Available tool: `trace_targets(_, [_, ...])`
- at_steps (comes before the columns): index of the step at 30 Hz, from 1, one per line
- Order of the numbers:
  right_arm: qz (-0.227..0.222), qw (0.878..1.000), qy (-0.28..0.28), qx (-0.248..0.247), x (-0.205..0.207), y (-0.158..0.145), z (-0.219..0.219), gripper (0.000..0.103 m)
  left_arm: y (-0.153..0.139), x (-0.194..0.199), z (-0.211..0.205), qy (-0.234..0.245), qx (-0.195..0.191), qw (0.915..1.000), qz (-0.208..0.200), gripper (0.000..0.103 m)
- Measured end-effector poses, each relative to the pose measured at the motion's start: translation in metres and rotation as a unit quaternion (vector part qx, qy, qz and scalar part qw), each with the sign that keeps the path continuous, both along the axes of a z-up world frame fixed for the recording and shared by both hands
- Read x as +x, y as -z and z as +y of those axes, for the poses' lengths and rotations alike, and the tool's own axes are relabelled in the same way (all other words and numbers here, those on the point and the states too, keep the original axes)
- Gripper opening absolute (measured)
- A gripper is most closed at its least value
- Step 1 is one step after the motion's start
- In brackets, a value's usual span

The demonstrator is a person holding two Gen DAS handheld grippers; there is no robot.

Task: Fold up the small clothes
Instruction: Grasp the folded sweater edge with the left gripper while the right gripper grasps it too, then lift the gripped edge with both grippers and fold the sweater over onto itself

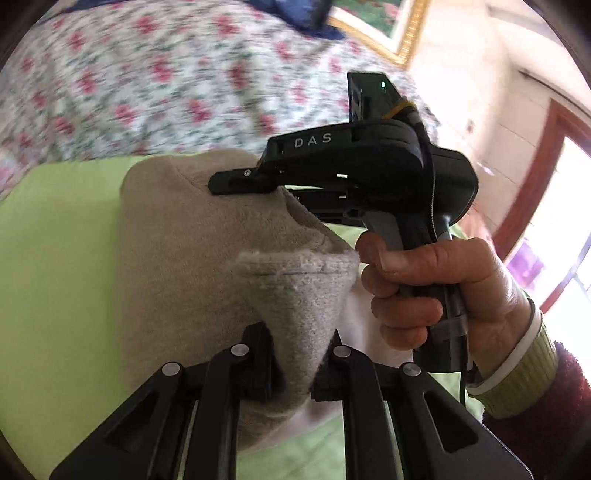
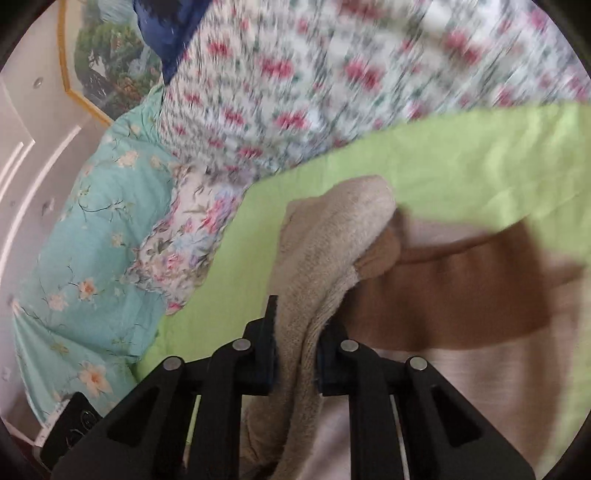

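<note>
Underneath everything lies a lime-green sheet [image 2: 424, 155] spread over a bed, and past its far edge a white bedcover with pink flowers [image 1: 166, 81] rises in a blurred heap. At the left of the right wrist view a turquoise floral quilt [image 2: 92, 240] is bunched against a pale panelled wall [image 2: 26, 155], where a gold-framed picture of trees [image 2: 107, 59] hangs. A dark blue cloth [image 2: 170, 29] sits on top of the bedding near the picture. From the left wrist view, a red-brown wooden door frame [image 1: 532, 177] stands at the right of the room with bright light beyond it.

A beige knitted garment [image 1: 184, 258] is held up over the green sheet. The left gripper [image 1: 295, 365] has its fingers closed onto a hemmed corner of it. The right gripper [image 2: 295, 350] is likewise clamped on a bunched fold of the same beige knit; seen from the left wrist view, its upper finger rests on top of the cloth while the person's right hand [image 1: 424, 288] wraps its handle. To the right of the knit, a brown and pale pink cloth [image 2: 461, 288] lies on the sheet, blurred.
</note>
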State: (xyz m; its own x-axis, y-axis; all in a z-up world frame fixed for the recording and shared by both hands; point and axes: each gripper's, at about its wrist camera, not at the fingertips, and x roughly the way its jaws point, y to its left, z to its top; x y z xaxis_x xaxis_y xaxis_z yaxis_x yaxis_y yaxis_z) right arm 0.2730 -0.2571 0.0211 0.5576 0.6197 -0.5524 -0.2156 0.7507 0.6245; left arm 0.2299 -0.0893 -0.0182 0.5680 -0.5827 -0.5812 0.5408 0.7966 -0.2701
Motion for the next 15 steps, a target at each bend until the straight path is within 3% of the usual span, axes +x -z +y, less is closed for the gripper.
trace_targets(3, [0.004,0.999,0.03,-0.041,-0.019,0.002,-0.037,0.017,0.008,0.0,-0.041,0.032,0.0,0.9994,0.011,0.012])
trace_targets(9, [0.043,0.994,0.083,-0.051,-0.039,0.047,-0.098,0.017,0.044,0.006,-0.099,0.071,0.018,0.9959,0.053,0.012])
trace_targets(15, [0.043,0.991,0.085,-0.097,-0.037,0.066,-0.102,0.017,0.068,0.016,-0.118,0.069,0.042,0.9938,0.076,0.013])
